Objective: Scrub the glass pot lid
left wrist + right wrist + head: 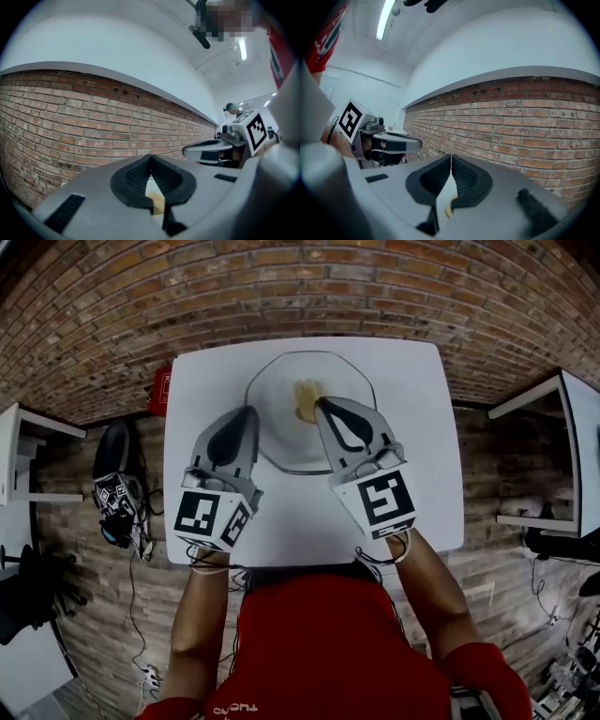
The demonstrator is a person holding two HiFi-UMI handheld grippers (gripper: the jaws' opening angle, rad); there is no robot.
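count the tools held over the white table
2. The left tool is at the glass lid's left edge; the right tool reaches over the lid's middle. Both are shut, holding nothing. None seems hidden.

White table (pixel 216 381) on brick-patterned floor (pixel 103 296), brick wall (pixel 70 122) beyond.

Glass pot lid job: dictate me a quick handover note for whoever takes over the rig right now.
The glass pot lid lies flat on the white table, with a yellowish sponge on its middle.
Left tool: shut, empty, at the lid's left edge.
Right tool: shut, empty, tip beside the sponge.
Done: nothing gripped yet.
Left: probably take the sponge, steady the lid, scrub.
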